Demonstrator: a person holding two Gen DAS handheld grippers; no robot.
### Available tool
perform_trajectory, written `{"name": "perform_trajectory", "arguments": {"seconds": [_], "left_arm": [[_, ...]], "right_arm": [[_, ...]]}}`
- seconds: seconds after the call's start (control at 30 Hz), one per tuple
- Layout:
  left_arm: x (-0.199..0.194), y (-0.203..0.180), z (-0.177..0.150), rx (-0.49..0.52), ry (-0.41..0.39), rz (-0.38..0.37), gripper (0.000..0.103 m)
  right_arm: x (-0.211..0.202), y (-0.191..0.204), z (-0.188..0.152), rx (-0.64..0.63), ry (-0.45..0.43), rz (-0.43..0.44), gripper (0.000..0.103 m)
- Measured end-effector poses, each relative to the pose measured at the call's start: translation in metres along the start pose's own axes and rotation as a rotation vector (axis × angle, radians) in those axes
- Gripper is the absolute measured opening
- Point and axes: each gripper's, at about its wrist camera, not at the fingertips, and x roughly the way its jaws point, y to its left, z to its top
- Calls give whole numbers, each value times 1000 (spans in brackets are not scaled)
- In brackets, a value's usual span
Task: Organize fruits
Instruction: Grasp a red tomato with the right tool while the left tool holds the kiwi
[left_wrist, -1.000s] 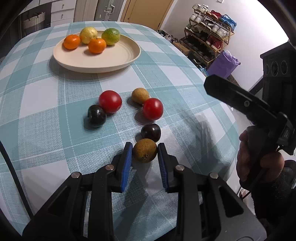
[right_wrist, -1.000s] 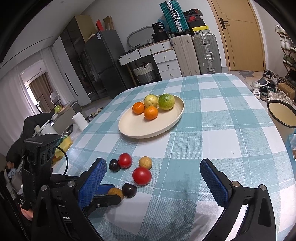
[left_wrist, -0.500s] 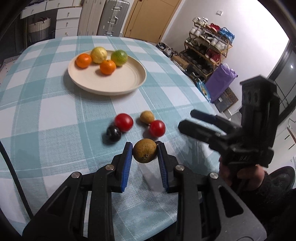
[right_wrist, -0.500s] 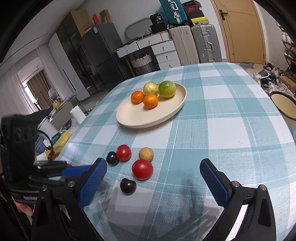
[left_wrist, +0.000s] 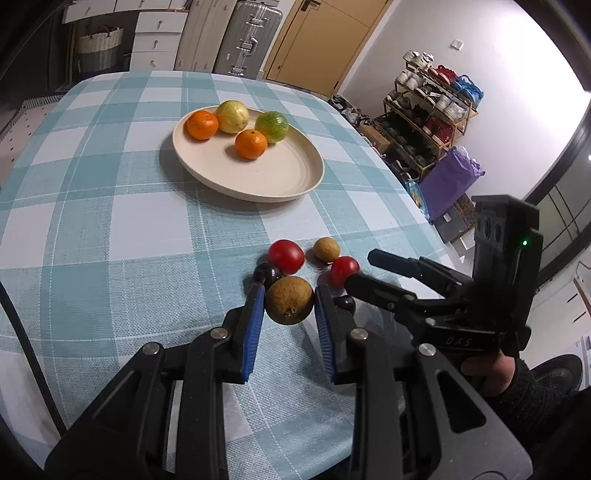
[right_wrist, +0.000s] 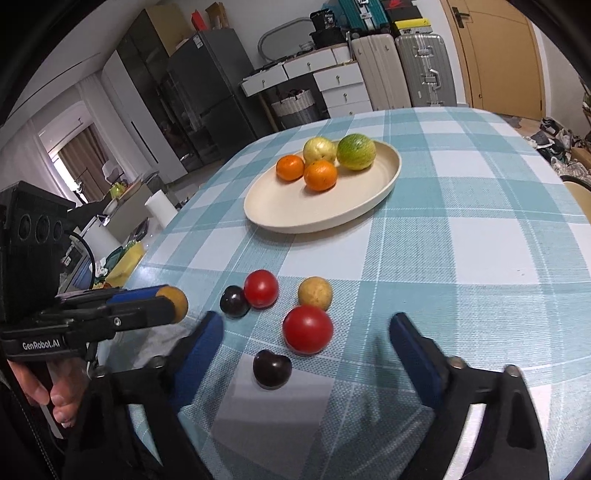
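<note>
My left gripper (left_wrist: 289, 308) is shut on a brown round fruit (left_wrist: 289, 300) and holds it above the table; it also shows in the right wrist view (right_wrist: 176, 302). My right gripper (right_wrist: 306, 332) is open, low over the table around a red tomato (right_wrist: 307, 329) and a dark plum (right_wrist: 272, 368). Beyond them lie a second tomato (right_wrist: 261, 288), a second dark plum (right_wrist: 233, 301) and a small brown fruit (right_wrist: 315, 293). A cream plate (right_wrist: 280, 212) farther back holds two oranges (right_wrist: 320, 175), a yellow fruit (right_wrist: 319, 149) and a green fruit (right_wrist: 356, 146).
The table has a blue and white checked cloth (left_wrist: 110, 221). Its right edge (left_wrist: 417, 206) drops to a floor with a purple bag (left_wrist: 448, 181) and a shoe rack (left_wrist: 432, 107). Suitcases (right_wrist: 402, 70) and drawers stand behind the far edge.
My left gripper has lifted the brown fruit off the table and drawn back. My right gripper has moved down and in, now around the near tomato and plum.
</note>
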Motion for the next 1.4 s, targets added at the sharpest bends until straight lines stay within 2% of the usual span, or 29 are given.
{"name": "perform_trajectory", "arguments": {"seconds": [0.07,0.17,0.43,0.5,0.67,0.73,0.77,1.2,1.33,1.4], "left_arm": [[-1,3,1,-6,-1,0,25],[-1,5,1,-16,-4,1,25],[1,14,5,-43,-2,2,25],[1,15,7,-47,-4,4,25],[2,18,12,-52,-5,7,25],[3,19,16,-55,-8,10,25],[4,19,17,-55,-7,9,25],[18,18,29,-66,13,9,25],[19,19,29,-66,15,10,25],[19,19,29,-67,16,9,25]], "right_arm": [[3,2,0,-1,11,-1,80],[7,5,0,-14,21,4,68],[15,8,-1,-19,64,17,43],[15,9,-1,-24,66,17,31],[13,8,0,-27,55,25,26],[10,7,1,-20,43,31,22],[8,7,2,-17,34,36,16],[13,4,6,-5,67,74,15],[18,5,8,5,85,86,23],[21,5,7,15,94,92,30]]}}
